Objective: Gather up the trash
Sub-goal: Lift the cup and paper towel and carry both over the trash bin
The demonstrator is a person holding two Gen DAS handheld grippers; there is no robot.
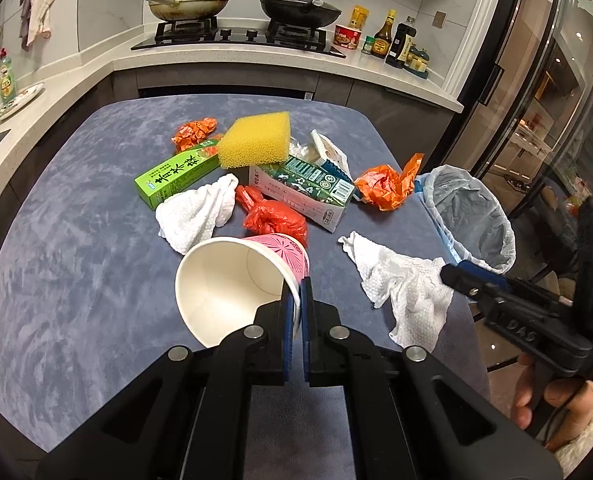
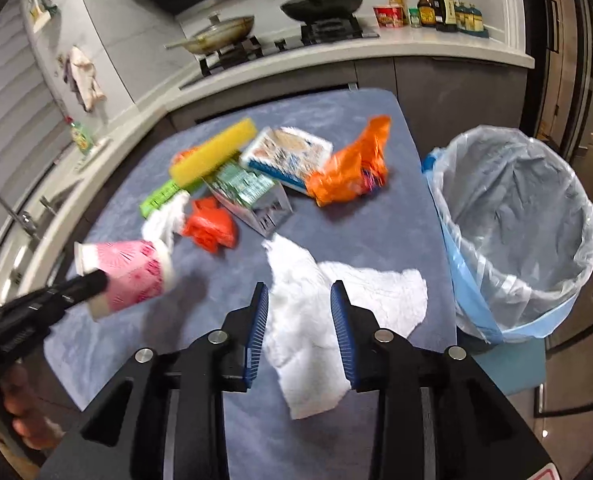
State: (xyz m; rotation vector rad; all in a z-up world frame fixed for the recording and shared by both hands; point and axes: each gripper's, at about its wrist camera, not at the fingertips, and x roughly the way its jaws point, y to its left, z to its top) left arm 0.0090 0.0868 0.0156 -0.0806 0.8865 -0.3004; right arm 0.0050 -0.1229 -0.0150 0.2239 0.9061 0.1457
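Note:
My left gripper is shut on the rim of a pink paper cup, which lies tilted with its mouth toward the camera; the cup and the left gripper also show in the right wrist view. My right gripper is open, its fingers on either side of a crumpled white paper towel near the table's right edge; the towel and right gripper show in the left wrist view. A bin lined with a clear bag stands off the table's right side.
On the blue table lie a second white towel, a red bag, an orange wrapper, a green box, a yellow sponge and a carton. Behind is the counter with the stove.

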